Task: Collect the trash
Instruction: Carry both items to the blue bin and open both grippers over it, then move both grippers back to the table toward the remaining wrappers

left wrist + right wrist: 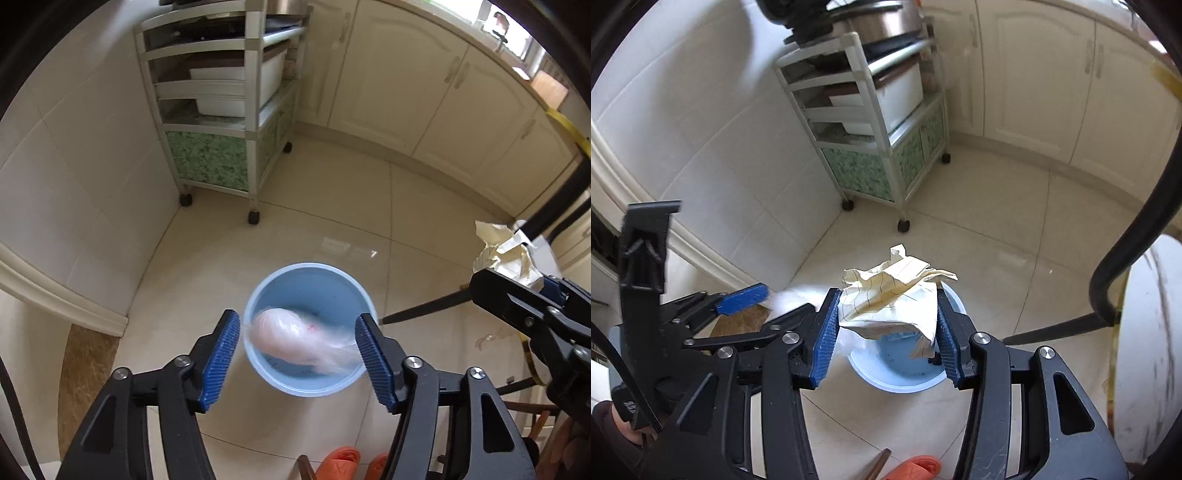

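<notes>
A light blue bin (314,288) stands on the tiled floor right under both grippers. My left gripper (297,356) hangs open above it. A blurred, pinkish-white plastic bag (291,339) lies between the blue pads over the bin's mouth, and neither pad presses on it. My right gripper (884,325) is shut on a crumpled piece of cream lined paper (886,291), held just over the bin's rim (897,387). In the left wrist view that paper (506,254) shows at the right edge. One of the left gripper's fingers (742,298) shows in the right wrist view, with the bag (798,295) a white blur beside it.
A wheeled metal shelf cart (218,110) with white tubs stands against the tiled wall behind the bin. Cream cabinets (424,92) run along the back. A dark chair leg (424,308) slants at the right. Orange slippers (340,461) lie near the bottom edge.
</notes>
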Demonstrator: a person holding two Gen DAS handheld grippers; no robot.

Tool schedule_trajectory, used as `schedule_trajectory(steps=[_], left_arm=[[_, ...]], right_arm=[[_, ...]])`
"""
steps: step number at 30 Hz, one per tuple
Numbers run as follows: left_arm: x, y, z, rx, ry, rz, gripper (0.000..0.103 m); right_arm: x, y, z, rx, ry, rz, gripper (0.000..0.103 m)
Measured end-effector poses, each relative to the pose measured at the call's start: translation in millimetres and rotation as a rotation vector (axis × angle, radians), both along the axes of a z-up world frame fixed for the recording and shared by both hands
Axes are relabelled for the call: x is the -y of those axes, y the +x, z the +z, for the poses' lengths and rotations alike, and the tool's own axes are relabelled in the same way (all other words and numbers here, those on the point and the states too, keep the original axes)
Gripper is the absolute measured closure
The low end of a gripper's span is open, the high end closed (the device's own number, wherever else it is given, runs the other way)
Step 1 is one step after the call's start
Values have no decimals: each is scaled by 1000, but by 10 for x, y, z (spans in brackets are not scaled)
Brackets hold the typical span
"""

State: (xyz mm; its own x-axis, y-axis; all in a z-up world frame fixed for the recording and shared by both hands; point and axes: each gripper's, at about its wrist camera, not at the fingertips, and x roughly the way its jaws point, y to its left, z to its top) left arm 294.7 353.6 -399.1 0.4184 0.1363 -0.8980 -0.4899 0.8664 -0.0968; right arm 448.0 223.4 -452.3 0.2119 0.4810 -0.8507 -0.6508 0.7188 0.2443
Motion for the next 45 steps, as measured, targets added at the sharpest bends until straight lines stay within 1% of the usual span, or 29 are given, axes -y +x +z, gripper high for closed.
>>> schedule_trajectory(steps=[2, 3, 7, 9, 10, 11, 13, 15, 18, 20, 24, 27, 29, 31, 32, 35, 36, 38, 40, 41, 42, 44, 45], left_arm=[[-29, -7, 53, 12, 10, 12, 37], [-41, -44, 108, 19, 26, 33, 36], [-63, -215, 242, 38, 52, 69, 32], [-51, -306, 351, 47, 76, 93, 32], [-29, -341, 401, 50, 86, 99, 32], [-10, -367, 471, 57, 101, 103, 32], [51, -509, 544, 73, 126, 107, 32], [105, -597, 663, 98, 139, 110, 30], [269, -795, 951, 152, 169, 115, 29], [358, -876, 1117, 190, 190, 106, 28], [696, -1056, 1563, 299, 270, 78, 21], [984, -1156, 1855, 368, 326, 40, 18], [1258, -1249, 2086, 438, 367, 5, 13], [1491, -1382, 2243, 496, 396, -24, 5], [1645, -1434, 2333, 524, 411, -41, 5], [2046, -1555, 2495, 604, 421, -100, 4], [2161, -1587, 2526, 628, 421, -120, 1], [2451, -1604, 2601, 665, 425, -165, 1], [2658, -1623, 2614, 704, 427, -210, 1], [2841, -1614, 2648, 716, 431, -244, 1], [2939, -1612, 2633, 730, 433, -270, 1], [3097, -1559, 2620, 726, 435, -307, 1], [3240, -1564, 2638, 734, 438, -336, 1]], right_arm=[[-8, 38, -43, -18, 11, -4, 57], [-19, 46, -63, -27, 14, -4, 57], [-143, 67, -109, -31, 24, 16, 54], [-159, 18, -71, -22, 31, 22, 49], [-194, 8, -54, -20, 31, 23, 40], [-215, -4, -24, -14, 26, 19, 24], [-248, -32, 66, 21, 42, 15, 9], [-252, -86, 220, 66, 63, 16, 10], [-180, -214, 544, 158, 71, 2, 6], [-115, -271, 746, 196, 87, -21, 5], [189, -450, 1325, 277, 169, -72, 1], [489, -646, 1788, 354, 235, -91, 0], [744, -788, 2081, 422, 254, -127, 0], [976, -887, 2305, 473, 272, -158, 0], [1110, -938, 2411, 504, 268, -183, 0], [1510, -1059, 2667, 587, 261, -246, 0], [1664, -1097, 2741, 609, 263, -269, 0], [1930, -1154, 2853, 635, 271, -309, 0], [2191, -1192, 2944, 668, 268, -356, 0], [2299, -1202, 2988, 680, 265, -374, 0], [2440, -1218, 3032, 697, 264, -401, 0], [2704, -1251, 3110, 732, 251, -445, 0], [2825, -1261, 3143, 742, 247, -462, 0]])
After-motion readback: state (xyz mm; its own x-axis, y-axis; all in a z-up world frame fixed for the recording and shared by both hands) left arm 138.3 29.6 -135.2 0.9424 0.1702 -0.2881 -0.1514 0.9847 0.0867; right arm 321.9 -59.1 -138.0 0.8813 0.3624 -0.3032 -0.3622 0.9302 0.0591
